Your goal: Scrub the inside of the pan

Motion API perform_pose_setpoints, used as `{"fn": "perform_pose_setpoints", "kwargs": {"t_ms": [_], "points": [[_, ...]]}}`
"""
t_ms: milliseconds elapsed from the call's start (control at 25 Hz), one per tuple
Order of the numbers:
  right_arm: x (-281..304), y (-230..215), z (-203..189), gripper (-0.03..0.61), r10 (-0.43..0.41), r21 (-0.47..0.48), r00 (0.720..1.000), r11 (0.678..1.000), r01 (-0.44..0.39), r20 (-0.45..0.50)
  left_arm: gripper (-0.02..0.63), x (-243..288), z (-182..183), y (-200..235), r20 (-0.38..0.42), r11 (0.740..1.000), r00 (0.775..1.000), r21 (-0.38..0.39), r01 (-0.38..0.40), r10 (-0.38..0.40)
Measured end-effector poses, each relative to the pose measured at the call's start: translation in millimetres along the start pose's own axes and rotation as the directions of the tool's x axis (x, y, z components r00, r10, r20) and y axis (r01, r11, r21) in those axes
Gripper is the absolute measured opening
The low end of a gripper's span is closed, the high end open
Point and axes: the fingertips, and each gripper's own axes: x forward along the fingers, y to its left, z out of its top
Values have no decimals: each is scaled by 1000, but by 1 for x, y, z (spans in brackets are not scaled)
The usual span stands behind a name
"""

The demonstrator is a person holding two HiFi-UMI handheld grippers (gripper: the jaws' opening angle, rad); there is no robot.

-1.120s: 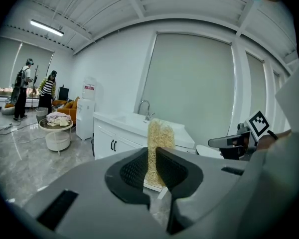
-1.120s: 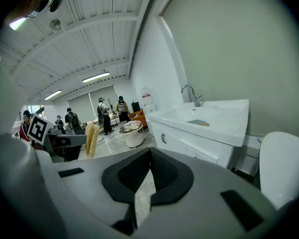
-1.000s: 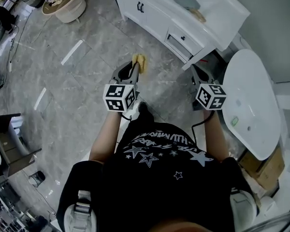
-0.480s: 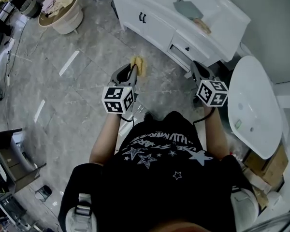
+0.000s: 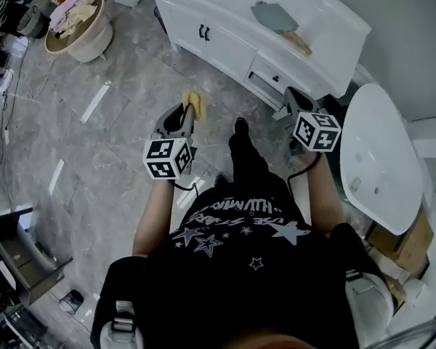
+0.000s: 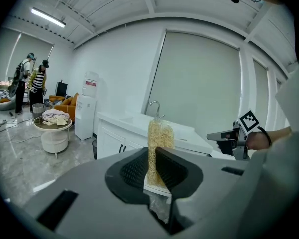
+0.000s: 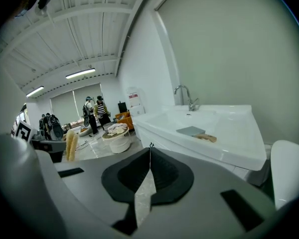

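Observation:
My left gripper [image 5: 190,109] is shut on a yellow mesh scrubber [image 5: 194,99] that stands up between the pads [image 6: 161,132]. My right gripper [image 5: 291,98] is shut with nothing in it; its jaws meet in a thin line [image 7: 150,148]. Both are held out in front of the person above the floor, short of a white sink cabinet [image 5: 225,35]. A flat grey thing [image 5: 274,14] and a brown item [image 5: 299,42] lie in its basin [image 7: 229,128]. I cannot tell whether the grey thing is the pan.
A white oval fixture [image 5: 378,158] stands at the right, with a cardboard box [image 5: 405,247] beside it. At far left a round tub of laundry [image 5: 76,29] sits on the marble floor. A water dispenser [image 6: 87,108] and people [image 6: 34,81] are in the background.
The person has stepped toward the sink cabinet, and a foot now reaches forward between the grippers. Both grippers travel along with jaws unchanged, the scrubber still held.

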Motion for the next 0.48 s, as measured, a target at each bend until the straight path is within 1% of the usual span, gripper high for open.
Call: {"fn": "perform_pose_setpoints", "kwargs": {"t_ms": [200, 320, 480], "points": [[39, -13, 26, 8, 0, -7, 1000, 1000, 0, 12, 51, 29, 24, 24, 23, 999, 999, -17, -39, 39], [65, -28, 38, 8, 5, -3, 1000, 1000, -5, 2, 51, 58, 37, 27, 18, 999, 999, -11, -33, 33], [96, -58, 51, 8, -9, -10, 1000, 1000, 9, -29, 51, 103, 50, 28, 0, 1000, 1000, -5, -23, 23]]}}
